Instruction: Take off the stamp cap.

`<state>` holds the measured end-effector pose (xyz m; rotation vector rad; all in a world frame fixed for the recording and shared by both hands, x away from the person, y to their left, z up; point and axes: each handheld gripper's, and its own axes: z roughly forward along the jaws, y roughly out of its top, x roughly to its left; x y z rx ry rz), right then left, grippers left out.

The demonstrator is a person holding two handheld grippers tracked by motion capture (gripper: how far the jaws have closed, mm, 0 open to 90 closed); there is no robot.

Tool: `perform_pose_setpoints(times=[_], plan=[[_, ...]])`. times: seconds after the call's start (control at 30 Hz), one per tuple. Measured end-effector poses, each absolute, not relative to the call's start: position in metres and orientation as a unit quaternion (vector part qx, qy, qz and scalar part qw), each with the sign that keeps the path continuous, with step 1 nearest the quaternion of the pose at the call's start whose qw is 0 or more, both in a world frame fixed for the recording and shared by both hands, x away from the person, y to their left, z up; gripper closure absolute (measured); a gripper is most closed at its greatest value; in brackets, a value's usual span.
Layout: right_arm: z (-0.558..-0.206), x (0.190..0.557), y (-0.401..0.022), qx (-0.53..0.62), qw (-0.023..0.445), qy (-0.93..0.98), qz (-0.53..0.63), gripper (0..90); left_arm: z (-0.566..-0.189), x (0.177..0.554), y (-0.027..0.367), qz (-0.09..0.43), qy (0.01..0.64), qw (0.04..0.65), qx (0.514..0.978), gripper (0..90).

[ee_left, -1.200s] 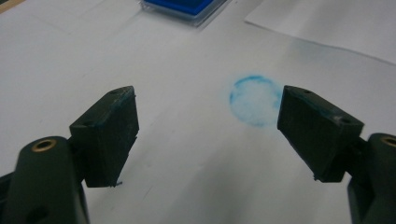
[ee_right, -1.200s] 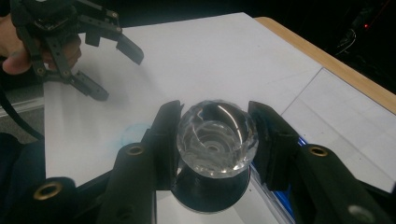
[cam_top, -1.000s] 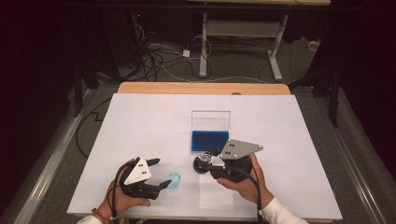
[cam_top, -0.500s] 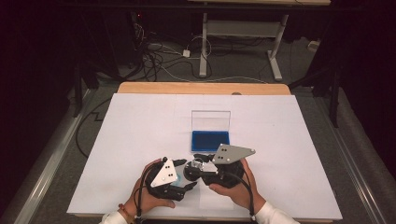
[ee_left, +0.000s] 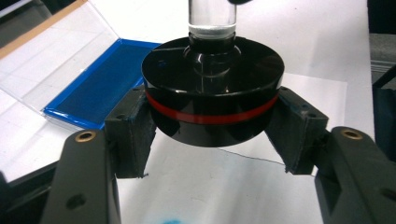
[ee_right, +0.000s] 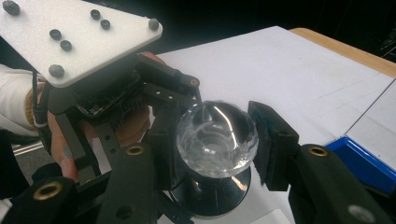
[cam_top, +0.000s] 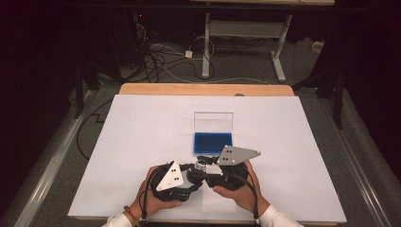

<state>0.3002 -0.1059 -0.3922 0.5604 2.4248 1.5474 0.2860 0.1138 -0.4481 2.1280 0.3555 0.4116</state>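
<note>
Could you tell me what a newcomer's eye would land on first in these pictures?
Most likely the stamp held by both grippers near the table's front edge: the left gripper clamps its black, red-banded base, and the right gripper grips its clear knob. Just behind them lies the open blue ink pad, its clear lid standing up.

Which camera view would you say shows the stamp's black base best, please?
The left gripper view: the stamp's black base with its red band sits close up between the jaws. The right gripper view shows a sliver beneath the clear knob; the high view shows it tiny between the hands.
</note>
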Motion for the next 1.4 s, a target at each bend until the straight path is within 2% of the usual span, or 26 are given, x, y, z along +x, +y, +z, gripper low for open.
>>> perform_pose_setpoints(times=[0.63,0.9,1.2,1.4], plan=[[-0.3975,0.3002,-0.1063,0.195,0.103,0.819,0.53,57.1,-0.4432,0.2886,0.1158,0.167,0.139,0.437,0.873,36.2],[-0.4005,0.3072,-0.1114,0.216,0.067,0.806,0.547,57.1,-0.4412,0.2903,0.1175,0.156,0.138,0.436,0.876,36.2],[-0.4018,0.3093,-0.1125,0.223,0.055,0.806,0.546,57.1,-0.4406,0.2893,0.1163,0.164,0.137,0.423,0.88,36.3],[-0.4012,0.3053,-0.1103,0.215,0.073,0.81,0.541,57.1,-0.4387,0.2894,0.1148,0.159,0.141,0.415,0.885,36.4]])
